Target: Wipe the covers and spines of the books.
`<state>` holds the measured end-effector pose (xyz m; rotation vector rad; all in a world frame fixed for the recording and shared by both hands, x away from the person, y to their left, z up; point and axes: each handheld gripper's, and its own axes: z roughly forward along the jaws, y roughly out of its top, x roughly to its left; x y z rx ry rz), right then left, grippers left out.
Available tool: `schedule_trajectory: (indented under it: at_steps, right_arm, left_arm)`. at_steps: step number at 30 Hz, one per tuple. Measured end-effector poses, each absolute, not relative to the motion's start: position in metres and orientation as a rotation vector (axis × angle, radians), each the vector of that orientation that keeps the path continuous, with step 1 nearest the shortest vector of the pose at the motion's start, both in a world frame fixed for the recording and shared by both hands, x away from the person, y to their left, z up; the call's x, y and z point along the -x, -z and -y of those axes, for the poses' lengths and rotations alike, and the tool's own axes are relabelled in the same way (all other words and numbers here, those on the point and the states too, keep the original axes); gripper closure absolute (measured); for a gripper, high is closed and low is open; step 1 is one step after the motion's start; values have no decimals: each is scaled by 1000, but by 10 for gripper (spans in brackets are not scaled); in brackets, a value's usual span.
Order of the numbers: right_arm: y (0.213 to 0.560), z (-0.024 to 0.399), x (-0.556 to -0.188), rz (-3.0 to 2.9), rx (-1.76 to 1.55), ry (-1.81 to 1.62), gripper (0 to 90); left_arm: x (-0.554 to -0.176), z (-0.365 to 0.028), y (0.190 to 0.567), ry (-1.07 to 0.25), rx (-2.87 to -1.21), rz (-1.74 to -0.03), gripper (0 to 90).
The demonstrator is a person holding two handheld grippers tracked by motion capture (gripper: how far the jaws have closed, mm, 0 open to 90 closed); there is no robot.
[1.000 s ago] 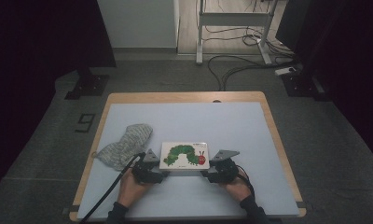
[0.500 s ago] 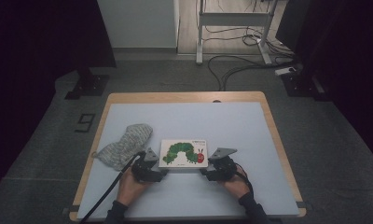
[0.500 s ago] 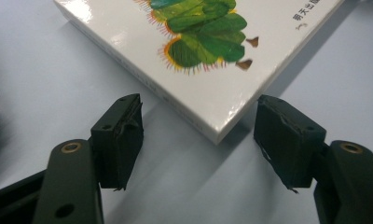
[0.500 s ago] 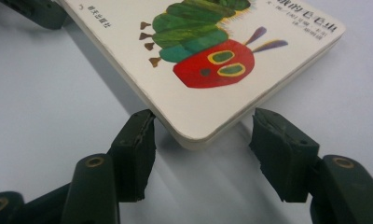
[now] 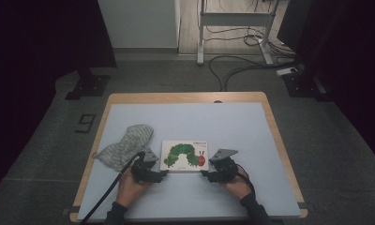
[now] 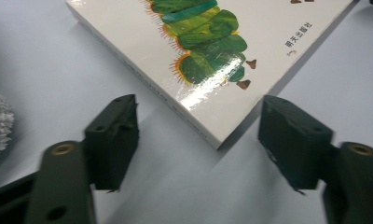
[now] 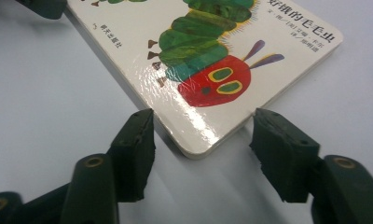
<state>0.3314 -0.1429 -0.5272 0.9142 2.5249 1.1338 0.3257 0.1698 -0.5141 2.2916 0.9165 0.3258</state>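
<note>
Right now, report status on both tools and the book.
Left tool and right tool open, jaws just widening, each at a near corner. Book flat on table. Mitt clear.

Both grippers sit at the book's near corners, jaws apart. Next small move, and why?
Probably back both grippers off toward the person. The book lies flat on the table, and each near corner sits between jaws that have just been opening, with no pad touching it: left gripper, right gripper. That looks like a release, so the book should stay put.

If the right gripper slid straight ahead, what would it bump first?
Probably the near corner of the white caterpillar board book, which lies between the right gripper's open jaws, untouched so far.
</note>
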Motion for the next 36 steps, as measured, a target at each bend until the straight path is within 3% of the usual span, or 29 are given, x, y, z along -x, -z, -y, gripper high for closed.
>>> schedule_trajectory:
  at_steps: [2,7,16,26,36]
  right_arm:
    - [527,145,-331,-2517,-925,-1145,321]
    - [523,150,-330,-2502,-930,-1165,163]
    - [507,161,-319,-2500,-887,-1153,49]
    - [500,189,-306,-2469,-890,-1118,19]
    - [517,228,-303,-2406,-1026,-1092,14]
  left_arm:
    - [-326,-170,513,-320,-2285,-925,155]
    - [-320,-174,510,-330,-2292,-913,0]
    - [-303,-186,496,-335,-2255,-899,0]
    - [-276,-203,497,-384,-2249,-873,0]
    - [-267,-217,521,-362,-2232,-918,0]
